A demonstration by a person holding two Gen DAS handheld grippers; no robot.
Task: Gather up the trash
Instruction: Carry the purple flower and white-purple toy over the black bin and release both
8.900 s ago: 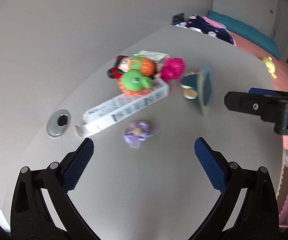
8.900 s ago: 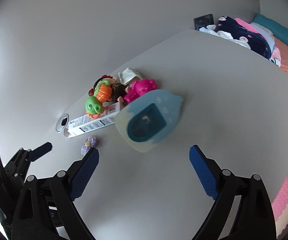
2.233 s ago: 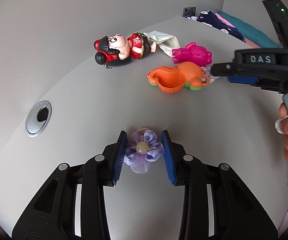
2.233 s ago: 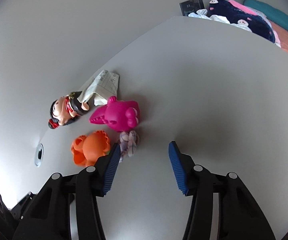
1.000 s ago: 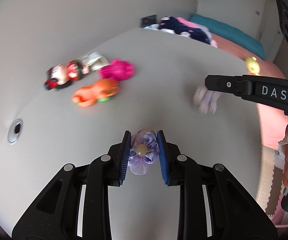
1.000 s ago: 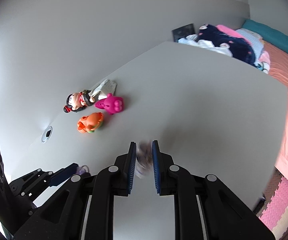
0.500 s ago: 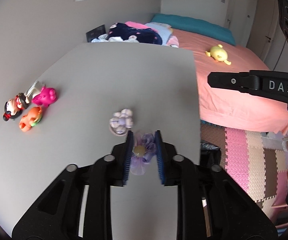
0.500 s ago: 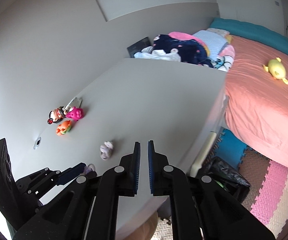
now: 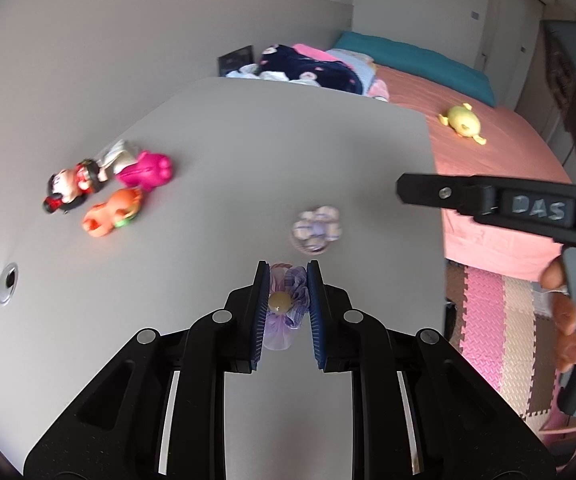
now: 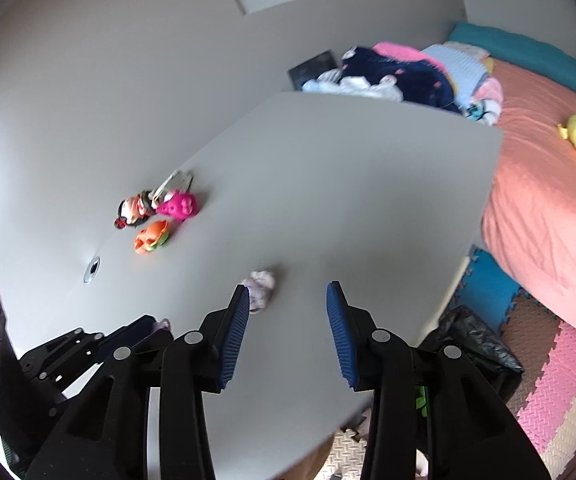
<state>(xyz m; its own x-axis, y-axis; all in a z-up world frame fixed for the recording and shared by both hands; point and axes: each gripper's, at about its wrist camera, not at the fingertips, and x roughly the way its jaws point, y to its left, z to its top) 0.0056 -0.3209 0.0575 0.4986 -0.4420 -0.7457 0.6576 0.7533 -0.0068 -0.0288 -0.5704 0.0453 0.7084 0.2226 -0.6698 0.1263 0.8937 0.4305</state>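
Matt table point(image 9: 271, 168), ribbed blue fingers point(image 9: 258, 312)

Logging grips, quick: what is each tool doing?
Left tool: shut on the purple flower.
Right tool: opening, nothing between its fingers.

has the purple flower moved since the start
Yes. The purple flower sat near the grommet; now the left gripper holds it far to the right, nearer the table edge.

left gripper point(image 9: 287, 280): black plastic arms, silver round screws, blue ribbed pads
right gripper point(image 10: 288, 300): same black frame, blue ribbed pads, silver screws
right gripper's side: raised "DAS" lettering, grey handle
hand point(image 9: 568, 332): bare fingers, no glove
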